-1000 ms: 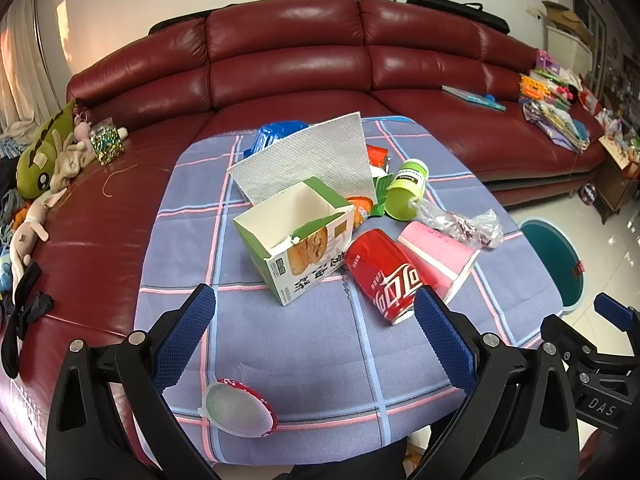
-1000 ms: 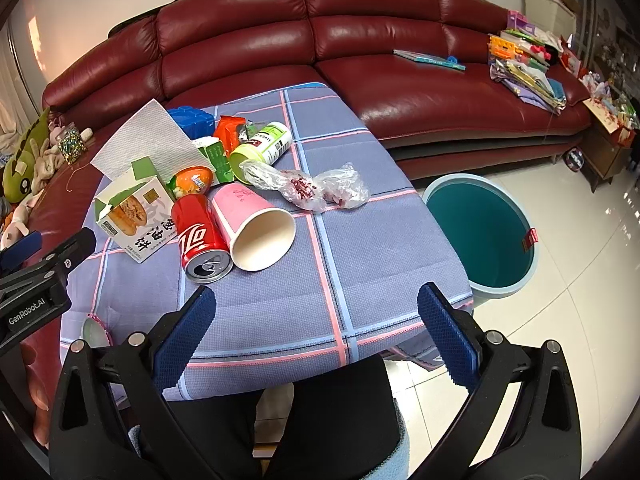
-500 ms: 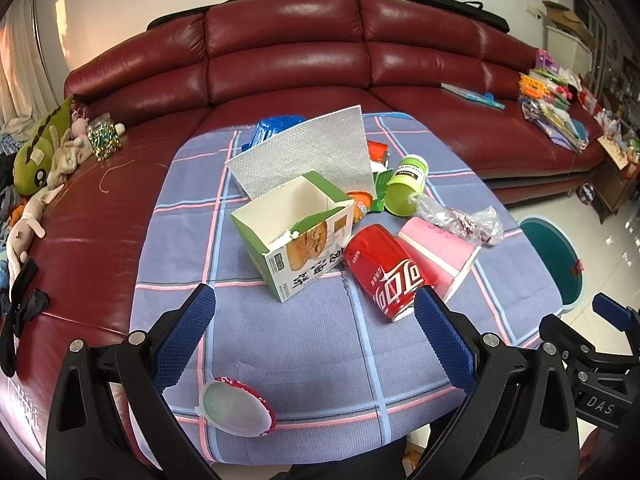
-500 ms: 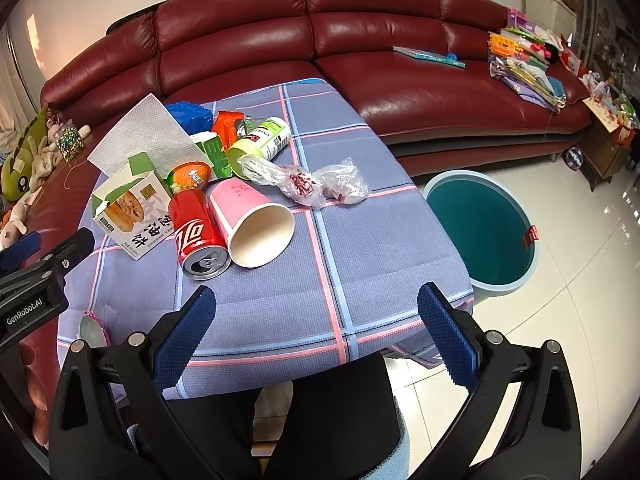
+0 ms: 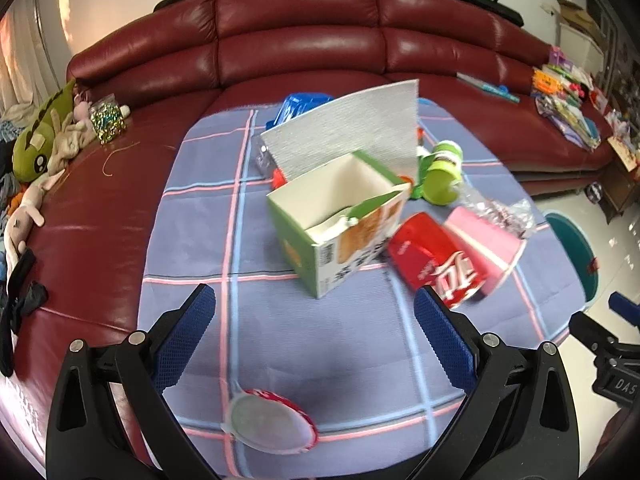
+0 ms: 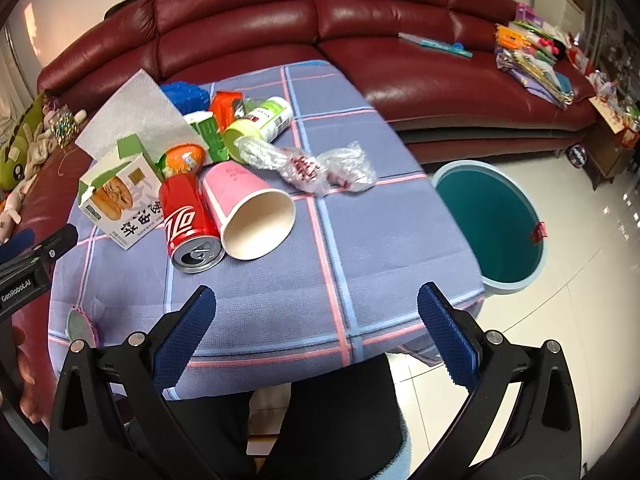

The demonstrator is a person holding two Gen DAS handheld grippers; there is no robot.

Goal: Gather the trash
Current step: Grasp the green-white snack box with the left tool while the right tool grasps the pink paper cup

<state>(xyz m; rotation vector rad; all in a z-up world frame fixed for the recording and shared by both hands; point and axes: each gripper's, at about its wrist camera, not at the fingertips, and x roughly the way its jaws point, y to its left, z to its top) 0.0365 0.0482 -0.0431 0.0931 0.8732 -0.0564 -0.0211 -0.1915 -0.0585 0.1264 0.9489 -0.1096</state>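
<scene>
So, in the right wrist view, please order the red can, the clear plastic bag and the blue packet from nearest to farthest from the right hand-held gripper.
From the right hand-held gripper:
1. Red can, lying ahead and left, open end facing it.
2. Clear plastic bag, mid-table, slightly right.
3. Blue packet, at the far left edge, near the sofa.

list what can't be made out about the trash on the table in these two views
- Blue plastic packet: left wrist view, mostly behind the white paper sheet.
- Round foil lid: right wrist view, edge-on, face unreadable.
- Teal bin: left wrist view, table edge hides its inside.
</scene>
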